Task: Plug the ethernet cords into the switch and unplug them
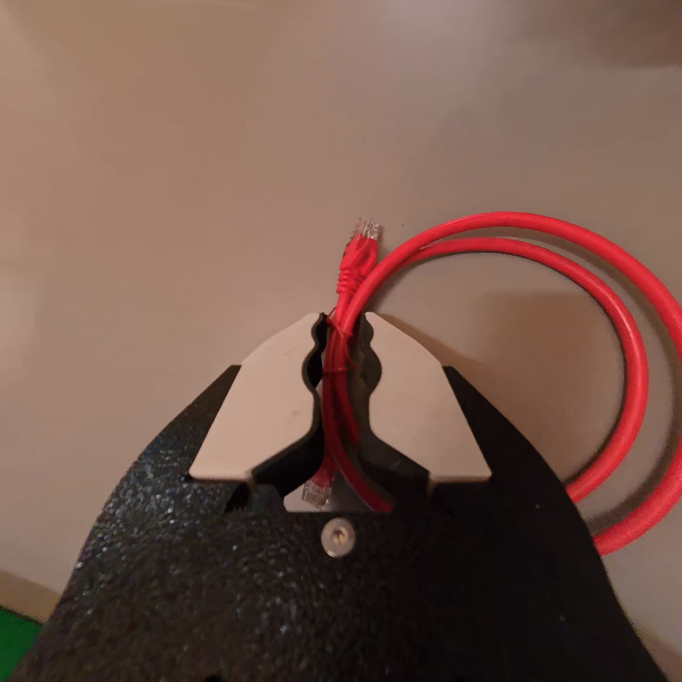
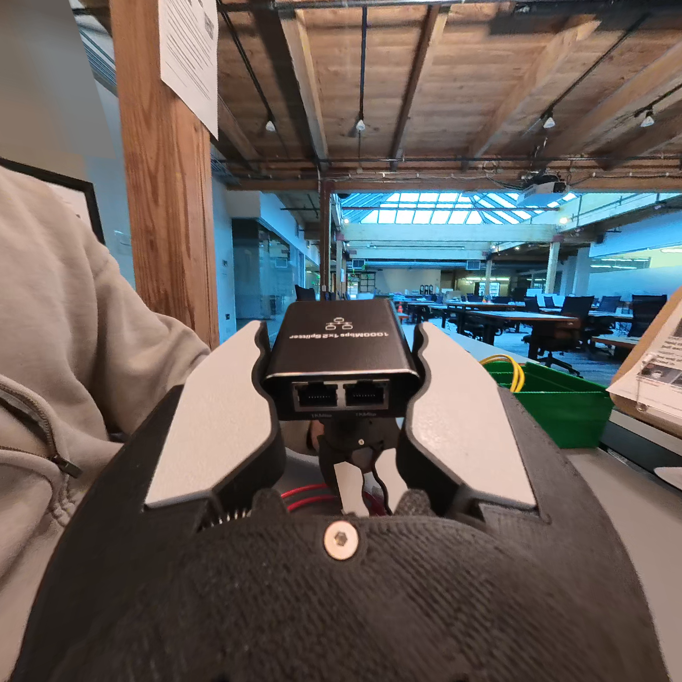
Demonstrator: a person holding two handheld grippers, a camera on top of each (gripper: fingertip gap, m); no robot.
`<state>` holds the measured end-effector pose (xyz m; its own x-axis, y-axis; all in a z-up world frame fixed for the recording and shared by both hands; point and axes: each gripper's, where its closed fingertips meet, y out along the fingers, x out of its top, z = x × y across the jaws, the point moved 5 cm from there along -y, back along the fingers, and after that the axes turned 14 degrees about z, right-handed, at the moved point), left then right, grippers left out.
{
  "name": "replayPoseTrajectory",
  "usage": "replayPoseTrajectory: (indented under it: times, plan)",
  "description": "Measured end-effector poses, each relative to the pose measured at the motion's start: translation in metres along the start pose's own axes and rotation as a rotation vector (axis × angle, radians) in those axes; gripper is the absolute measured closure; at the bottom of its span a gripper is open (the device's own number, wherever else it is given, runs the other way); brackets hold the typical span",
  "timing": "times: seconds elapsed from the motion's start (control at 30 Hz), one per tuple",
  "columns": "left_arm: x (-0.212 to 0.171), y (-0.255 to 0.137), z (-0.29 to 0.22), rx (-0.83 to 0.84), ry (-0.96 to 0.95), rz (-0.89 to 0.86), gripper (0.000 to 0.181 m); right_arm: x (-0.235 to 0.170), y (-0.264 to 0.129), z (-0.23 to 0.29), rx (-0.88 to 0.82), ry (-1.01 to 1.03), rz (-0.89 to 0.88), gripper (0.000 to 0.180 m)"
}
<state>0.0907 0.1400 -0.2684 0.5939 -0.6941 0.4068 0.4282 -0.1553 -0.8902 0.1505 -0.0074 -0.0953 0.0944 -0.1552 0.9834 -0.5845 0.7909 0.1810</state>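
In the left wrist view my left gripper (image 1: 345, 313) is shut on a coiled red ethernet cord (image 1: 627, 332) bound with thin red ties. One clear plug (image 1: 365, 232) sticks out past the fingertips. The other plug (image 1: 316, 492) lies at the base of the jaws. The coil loops off to the right. In the right wrist view my right gripper (image 2: 339, 324) is shut on a small black switch (image 2: 339, 343), held by its sides. Its two ports (image 2: 316, 395) face the camera and are empty. Below the switch, the left gripper (image 2: 350, 487) and some red cord (image 2: 306, 496) show.
A plain beige surface (image 1: 184, 184) fills the left wrist view. A person's grey sleeve (image 2: 73, 332) and a wooden post (image 2: 166, 184) are at left. A green bin (image 2: 561, 409) holding a yellow cable (image 2: 511, 369) and a clipboard (image 2: 649, 365) are at right. Across from one pair of fingers to the other is roughly 25 centimeters.
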Motion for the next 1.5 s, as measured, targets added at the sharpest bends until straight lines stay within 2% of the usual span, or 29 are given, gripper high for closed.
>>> replayPoseTrajectory:
  times: [0.27, 0.53, 0.63, 0.7, 0.8, 0.83, 0.93, 1.07, 1.23, 1.37, 1.5]
  plan:
    - [-0.004, -0.006, 0.001, 0.022, -0.075, -0.073, 0.167, 0.000, 0.006, 0.008, -0.073, -0.062, 0.116, 0.104]
    - [0.018, -0.063, 0.010, -0.070, -0.190, -0.191, 0.168, -0.012, -0.007, 0.014, -0.176, -0.047, 0.161, 0.104]
    - [0.027, -0.077, 0.004, -0.189, -0.211, -0.194, 0.168, -0.012, -0.012, 0.012, -0.182, -0.059, 0.169, 0.104]
    - [0.027, -0.078, -0.006, -0.341, -0.234, -0.145, 0.167, -0.011, -0.015, 0.011, -0.182, -0.053, 0.165, 0.104]
    - [0.018, -0.061, -0.021, -0.508, -0.244, -0.017, 0.167, -0.011, -0.016, 0.011, -0.179, -0.048, 0.160, 0.104]
    - [0.013, -0.051, -0.024, -0.509, -0.232, 0.030, 0.167, -0.012, -0.016, 0.010, -0.177, -0.047, 0.166, 0.104]
    - [0.008, -0.028, -0.036, -0.486, -0.132, 0.031, 0.167, -0.012, -0.016, 0.011, -0.180, -0.054, 0.179, 0.104]
    - [0.011, -0.014, -0.043, -0.313, -0.013, 0.002, 0.165, -0.011, -0.017, 0.011, -0.182, -0.059, 0.176, 0.104]
    - [0.020, -0.022, -0.038, -0.085, 0.065, -0.075, 0.146, -0.012, -0.019, 0.010, -0.182, -0.054, 0.172, 0.104]
    - [0.021, -0.020, -0.045, -0.030, 0.183, -0.092, 0.155, -0.012, -0.020, 0.009, -0.179, -0.054, 0.173, 0.104]
    - [0.020, -0.014, -0.051, -0.066, 0.235, -0.112, 0.164, -0.012, -0.019, 0.009, -0.177, -0.055, 0.176, 0.104]
